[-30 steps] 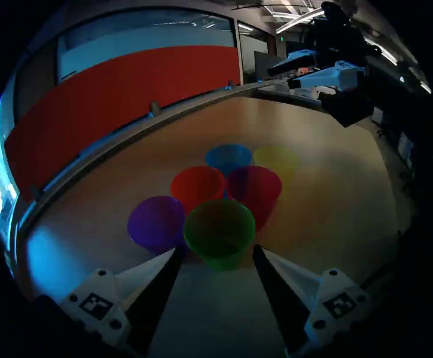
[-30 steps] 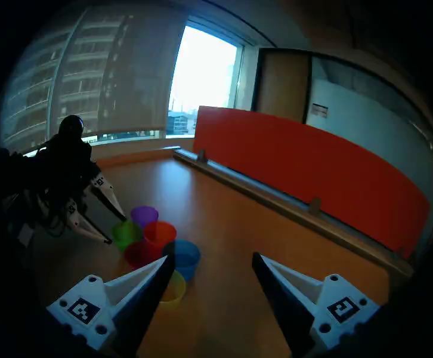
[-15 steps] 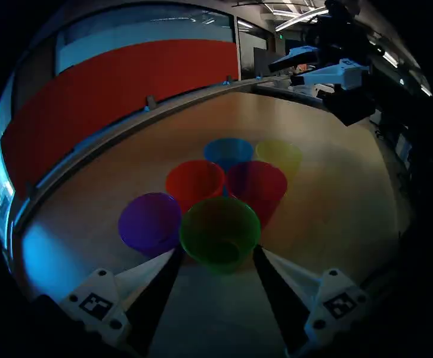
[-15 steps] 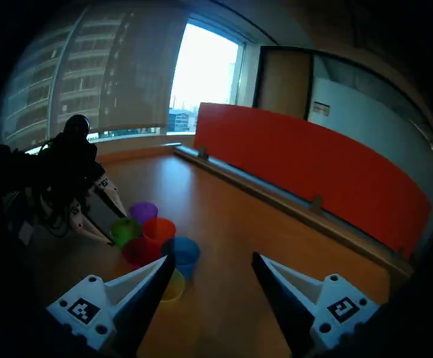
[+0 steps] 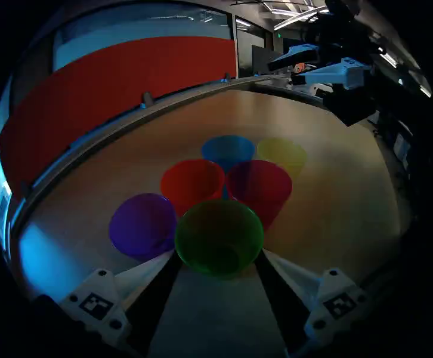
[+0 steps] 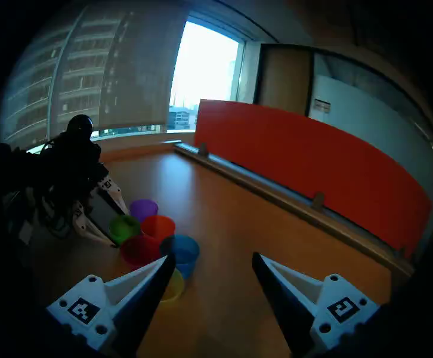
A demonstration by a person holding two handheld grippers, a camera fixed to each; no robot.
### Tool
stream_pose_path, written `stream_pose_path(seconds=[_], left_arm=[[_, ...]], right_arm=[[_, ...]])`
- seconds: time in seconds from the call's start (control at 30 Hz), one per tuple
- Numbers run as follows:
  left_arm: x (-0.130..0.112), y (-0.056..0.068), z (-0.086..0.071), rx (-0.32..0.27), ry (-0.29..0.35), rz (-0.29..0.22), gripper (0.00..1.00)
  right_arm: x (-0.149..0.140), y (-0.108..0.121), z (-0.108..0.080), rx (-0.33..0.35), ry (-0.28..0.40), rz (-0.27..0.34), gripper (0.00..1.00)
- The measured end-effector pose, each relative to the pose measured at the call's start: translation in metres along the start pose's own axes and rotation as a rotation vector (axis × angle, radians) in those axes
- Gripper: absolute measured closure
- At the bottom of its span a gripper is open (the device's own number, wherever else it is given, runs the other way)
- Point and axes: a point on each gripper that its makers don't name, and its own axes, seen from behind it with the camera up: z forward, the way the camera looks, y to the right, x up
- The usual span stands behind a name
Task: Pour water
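Several coloured cups stand clustered on the wooden table (image 5: 336, 197). In the left gripper view the green cup (image 5: 219, 244) is nearest. Behind it are a purple cup (image 5: 143, 225), a red cup (image 5: 192, 182), a crimson cup (image 5: 258, 188), a blue cup (image 5: 228, 149) and a yellow cup (image 5: 282, 154). My left gripper (image 5: 216, 261) is open, its fingertips flanking the green cup's near side. The right gripper (image 5: 330, 68) hangs high at the far right. In the right gripper view my right gripper (image 6: 212, 258) is open and holds nothing. It is above the table beside the blue cup (image 6: 181, 250) and yellow cup (image 6: 173, 286). The left gripper (image 6: 116, 227) straddles the green cup (image 6: 124, 228).
An orange partition (image 5: 97, 89) on a raised rail borders the table's far edge. A bright window (image 6: 204, 77) lies beyond the table. A dark-clad person (image 6: 67, 167) holds the left gripper. Bare tabletop (image 6: 234, 215) stretches right of the cups.
My left gripper has moved forward and lower, so the green cup now sits between its fingertips. The right gripper has barely shifted.
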Motion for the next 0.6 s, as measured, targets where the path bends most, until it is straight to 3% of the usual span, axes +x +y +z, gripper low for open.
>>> stream_pose_path(seconds=[0.6], left_arm=[[0.0028,-0.0027,0.0089,0.012,-0.004,0.040,0.14]], right_arm=[[-0.0037,-0.0004,0.0029,0.000,-0.008,0.002,0.00]])
